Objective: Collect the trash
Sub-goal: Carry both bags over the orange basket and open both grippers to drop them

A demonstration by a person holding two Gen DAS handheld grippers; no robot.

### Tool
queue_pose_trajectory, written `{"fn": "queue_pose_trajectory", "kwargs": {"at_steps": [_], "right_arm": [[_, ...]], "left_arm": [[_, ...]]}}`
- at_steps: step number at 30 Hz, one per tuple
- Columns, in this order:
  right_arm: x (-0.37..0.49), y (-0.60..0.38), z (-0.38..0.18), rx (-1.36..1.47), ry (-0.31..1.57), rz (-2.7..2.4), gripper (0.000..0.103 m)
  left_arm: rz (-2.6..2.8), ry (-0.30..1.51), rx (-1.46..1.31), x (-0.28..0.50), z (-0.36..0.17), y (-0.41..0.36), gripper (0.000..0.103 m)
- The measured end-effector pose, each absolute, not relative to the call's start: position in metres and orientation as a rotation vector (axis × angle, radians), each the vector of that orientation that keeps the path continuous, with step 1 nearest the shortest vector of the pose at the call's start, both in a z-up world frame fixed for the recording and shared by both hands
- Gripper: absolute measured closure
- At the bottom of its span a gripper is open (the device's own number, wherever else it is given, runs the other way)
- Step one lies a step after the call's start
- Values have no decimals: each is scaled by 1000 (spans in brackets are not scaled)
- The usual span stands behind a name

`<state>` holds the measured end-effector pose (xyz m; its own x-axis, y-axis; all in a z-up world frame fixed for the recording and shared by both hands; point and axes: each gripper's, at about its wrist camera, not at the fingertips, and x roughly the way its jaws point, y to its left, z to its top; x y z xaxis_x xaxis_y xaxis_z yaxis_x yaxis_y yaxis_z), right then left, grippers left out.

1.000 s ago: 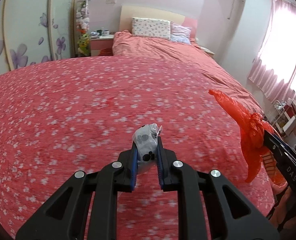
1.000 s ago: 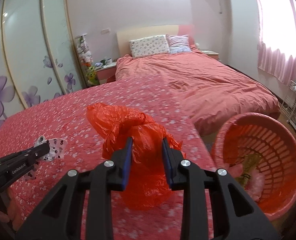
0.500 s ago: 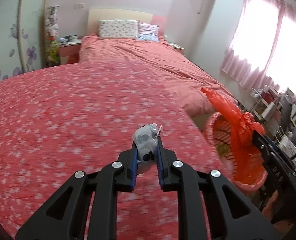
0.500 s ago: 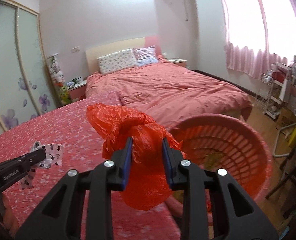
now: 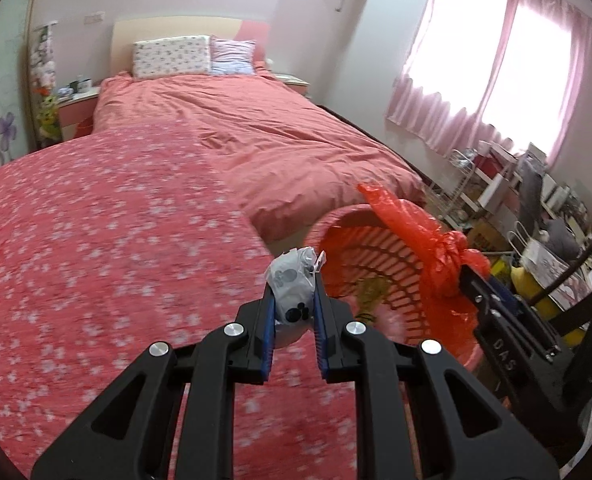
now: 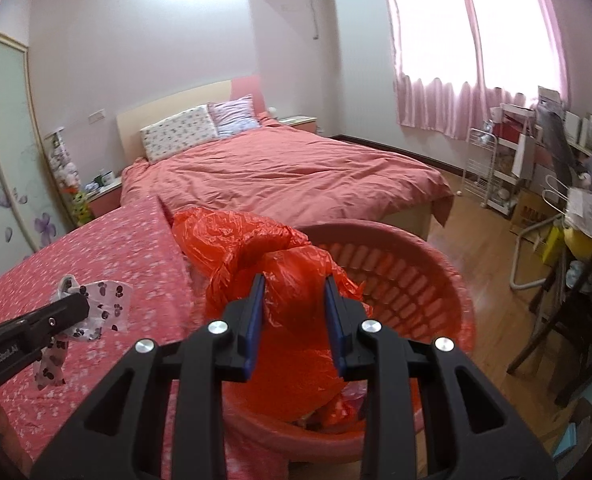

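Note:
My left gripper [image 5: 293,300] is shut on a small white plastic bag with black prints [image 5: 292,280], held over the edge of the red flowered cover. It also shows in the right wrist view [image 6: 96,308]. My right gripper [image 6: 295,300] is shut on a crumpled red plastic bag [image 6: 264,256], held over the pink slotted basket [image 6: 436,276]. In the left wrist view the red bag [image 5: 428,248] hangs over the basket [image 5: 360,244], with the right gripper [image 5: 472,276] behind it.
The red flowered cover [image 5: 96,248] fills the left. A bed with a pink duvet [image 5: 276,136] lies beyond. The basket holds other trash [image 6: 336,412]. A white wire rack [image 6: 492,172], a cluttered desk and a dark chair [image 6: 568,320] stand on the right over wooden floor.
Both grippers have swung right, from over the flowered cover toward the basket. The red bag is now above the basket's opening. Both grips are unchanged.

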<state>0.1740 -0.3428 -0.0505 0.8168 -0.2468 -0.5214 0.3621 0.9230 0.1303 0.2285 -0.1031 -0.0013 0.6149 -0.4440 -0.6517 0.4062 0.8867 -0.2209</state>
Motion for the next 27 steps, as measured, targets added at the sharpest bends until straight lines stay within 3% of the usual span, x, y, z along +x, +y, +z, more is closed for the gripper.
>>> {"fn": "queue_pose_trajectory", "kwargs": {"at_steps": [21, 22, 25, 27], "right_arm": [[179, -415, -65, 363, 550, -408, 71], [179, -417, -65, 371, 549, -408, 70], [178, -420, -67, 382, 551, -411, 62], [178, -420, -67, 380, 550, -411, 59]], "left_arm": [[-631, 850, -19, 242, -24, -186, 86], [-626, 858, -20, 244, -26, -187, 84], [-607, 870, -19, 246, -29, -186, 63], [-595, 875, -18, 246, -30, -184, 60]]}}
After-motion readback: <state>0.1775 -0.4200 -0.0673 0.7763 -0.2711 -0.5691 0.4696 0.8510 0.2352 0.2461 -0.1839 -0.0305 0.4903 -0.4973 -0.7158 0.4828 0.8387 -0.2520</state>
